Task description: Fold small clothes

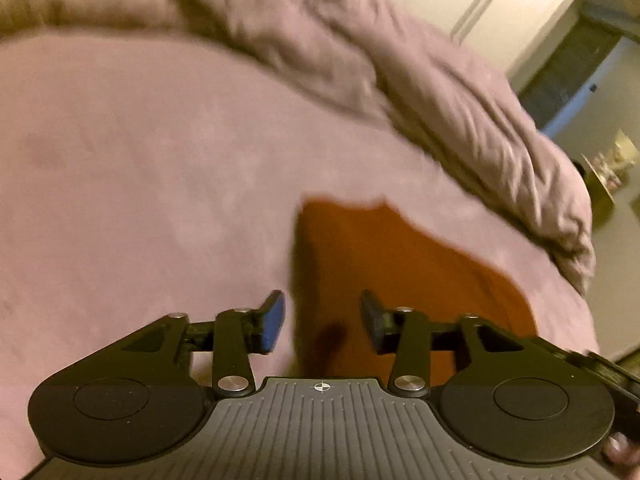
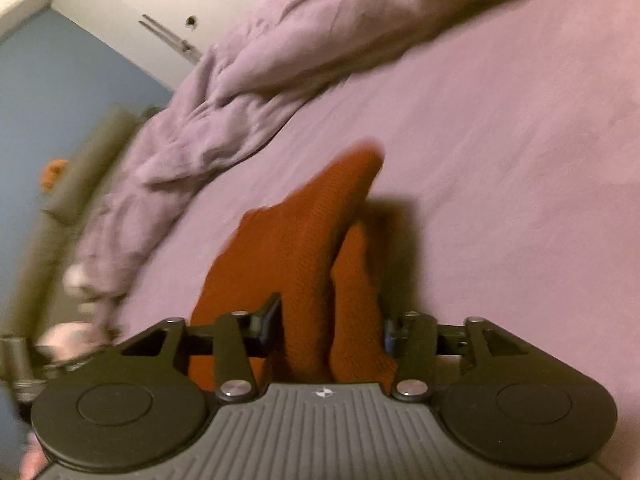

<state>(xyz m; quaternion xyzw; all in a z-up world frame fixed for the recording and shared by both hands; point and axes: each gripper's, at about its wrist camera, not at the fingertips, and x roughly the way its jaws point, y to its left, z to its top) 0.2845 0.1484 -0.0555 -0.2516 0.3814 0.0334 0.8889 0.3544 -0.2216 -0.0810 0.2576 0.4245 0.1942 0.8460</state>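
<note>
A small rust-orange knit garment lies on the mauve bed sheet. My left gripper is open just above the garment's near left edge, nothing between its fingers. In the right wrist view the same garment is bunched into two raised folds that run between the fingers of my right gripper. The jaws stand wide apart and do not press the cloth. Both views are motion-blurred.
A crumpled mauve duvet is piled along the far side of the bed; it also shows in the right wrist view. White wardrobe doors and a blue wall lie beyond. The bed sheet stretches right of the garment.
</note>
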